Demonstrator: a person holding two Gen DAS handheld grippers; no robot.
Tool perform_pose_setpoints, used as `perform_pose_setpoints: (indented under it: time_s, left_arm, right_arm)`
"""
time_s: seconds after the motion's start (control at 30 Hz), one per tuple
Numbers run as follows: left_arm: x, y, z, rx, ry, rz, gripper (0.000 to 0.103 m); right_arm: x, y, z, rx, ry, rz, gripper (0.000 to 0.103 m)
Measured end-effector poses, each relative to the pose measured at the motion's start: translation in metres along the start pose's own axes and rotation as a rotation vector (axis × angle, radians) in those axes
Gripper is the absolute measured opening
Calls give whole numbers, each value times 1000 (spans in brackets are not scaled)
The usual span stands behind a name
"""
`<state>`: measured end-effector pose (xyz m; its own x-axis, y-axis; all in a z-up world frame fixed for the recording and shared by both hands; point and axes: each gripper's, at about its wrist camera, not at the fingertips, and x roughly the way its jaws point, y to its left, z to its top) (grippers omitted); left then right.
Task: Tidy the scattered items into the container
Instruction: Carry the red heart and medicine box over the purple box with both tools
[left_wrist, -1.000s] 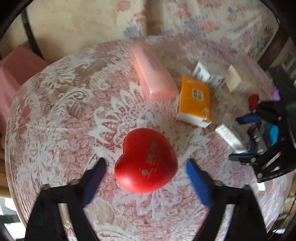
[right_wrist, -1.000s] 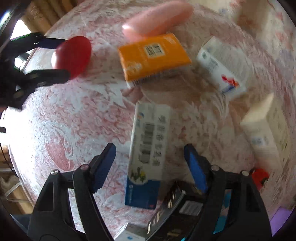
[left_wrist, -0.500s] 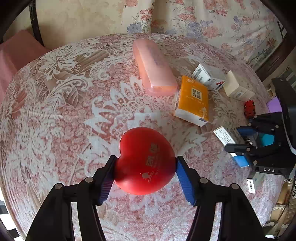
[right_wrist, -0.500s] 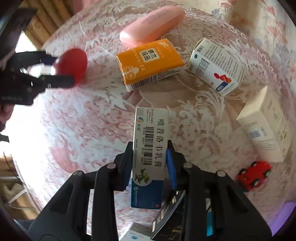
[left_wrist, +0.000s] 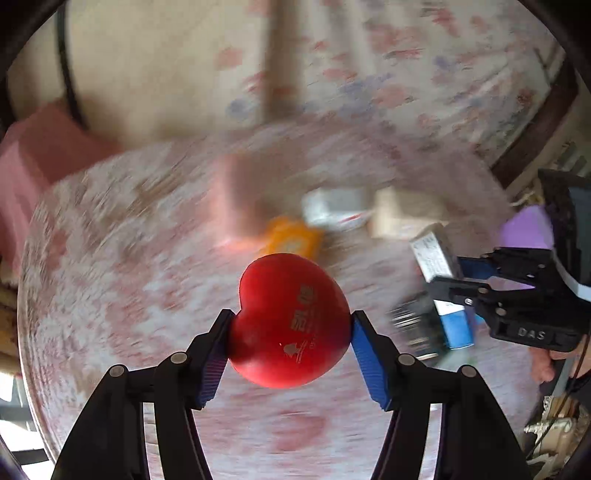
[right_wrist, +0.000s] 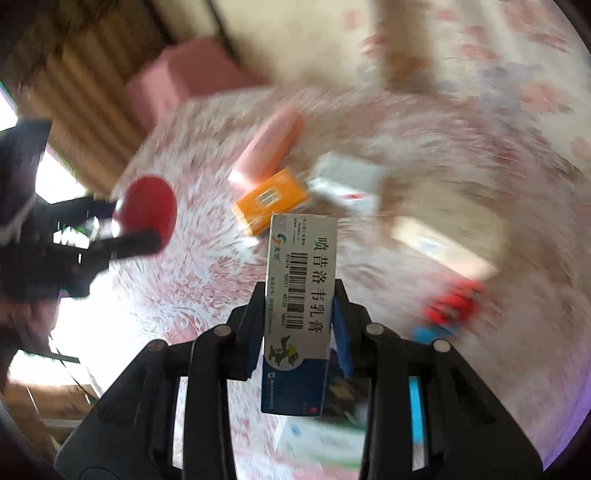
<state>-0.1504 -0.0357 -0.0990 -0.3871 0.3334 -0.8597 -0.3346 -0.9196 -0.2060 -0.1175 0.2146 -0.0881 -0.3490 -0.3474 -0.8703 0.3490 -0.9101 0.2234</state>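
Left wrist view: the left gripper (left_wrist: 290, 328), angled downward, clamps a red heart-shaped ball (left_wrist: 290, 321) between its blue pads, above the table (left_wrist: 110, 258).

Right wrist view: the right gripper (right_wrist: 299, 317), also tilted down, pinches a white-and-blue medicine box (right_wrist: 299, 295), which juts forward past its fingertips.

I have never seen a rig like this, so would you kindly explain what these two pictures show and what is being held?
There is no robot here: a person holds a two-finger gripper in each hand, and a wide-angle camera on each looks forward along its fingers. One picture comes from the left gripper, the other from the right gripper.

The left gripper is shut on a red heart-shaped squeeze toy. The right gripper is shut on a slim white and blue medicine box. Each gripper also appears at the edge of the other's picture.

Below is a round table with a pink and white lace cloth. The view is blurred, but on the cloth lie a pink case, an orange pack, some pale boxes and a small red toy car.
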Motion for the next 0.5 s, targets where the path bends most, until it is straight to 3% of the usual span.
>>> perform_pose_setpoints:
  time_s: [0.13,0.33,0.5]
  left_arm:
    - [-11,-116,33,97,-53,-116,63]
    - [17,-329,84,281,-90,-325,63]
    - [60,-455,100,384,-46,-387,63]
  right_arm:
    - [-76,-71,-21,132,-78,-96,37]
    - [-184,-221,-95,332,-139,-291,37]
    - [-239,-310,-150,458,-158,-366,37]
